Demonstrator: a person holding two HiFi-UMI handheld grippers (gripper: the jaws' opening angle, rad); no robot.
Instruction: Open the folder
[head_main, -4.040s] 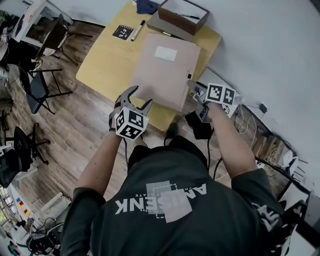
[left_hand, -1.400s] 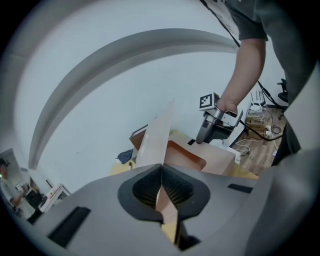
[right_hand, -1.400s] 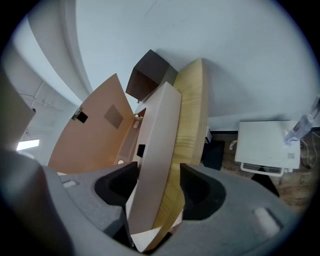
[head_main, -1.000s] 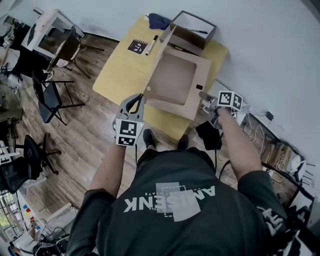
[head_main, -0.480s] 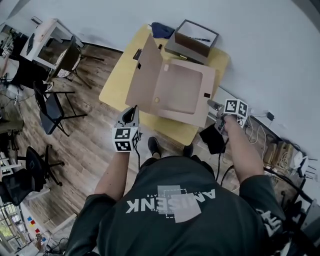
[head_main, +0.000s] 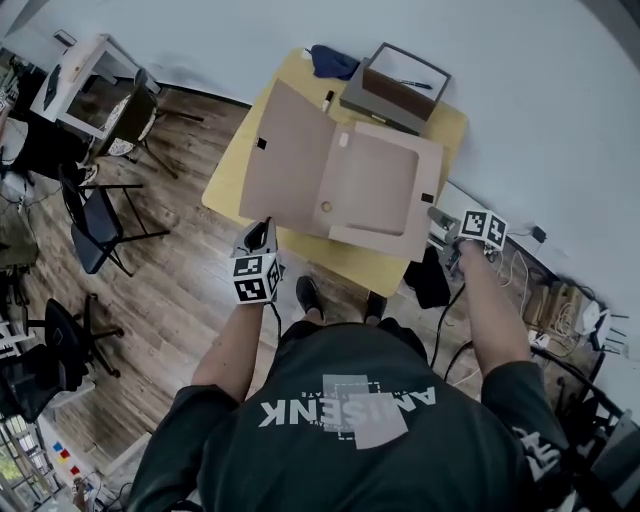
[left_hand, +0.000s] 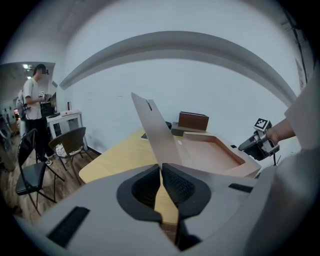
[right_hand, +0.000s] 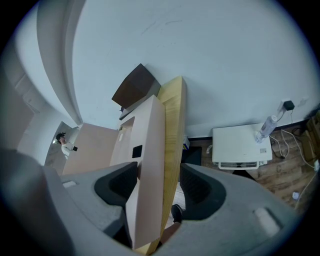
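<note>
Pinching just a corner of the beige cardboard folder's (head_main: 378, 185) opened cover (head_main: 285, 150), the left gripper (left_hand: 161, 170) could lose it; the right gripper (right_hand: 159, 175), wide astride the folder's edge on the yellow wooden table (head_main: 226, 185), restrains nothing.

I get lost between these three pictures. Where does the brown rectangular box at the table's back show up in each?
Head view: the brown rectangular box sits top centre.
Left gripper view: box mid-picture, right of the tan cardboard folder's raised cover.
Right gripper view: box upper middle, tipped sideways.
Shared landmark: that folder, just before the box everywhere.
</note>
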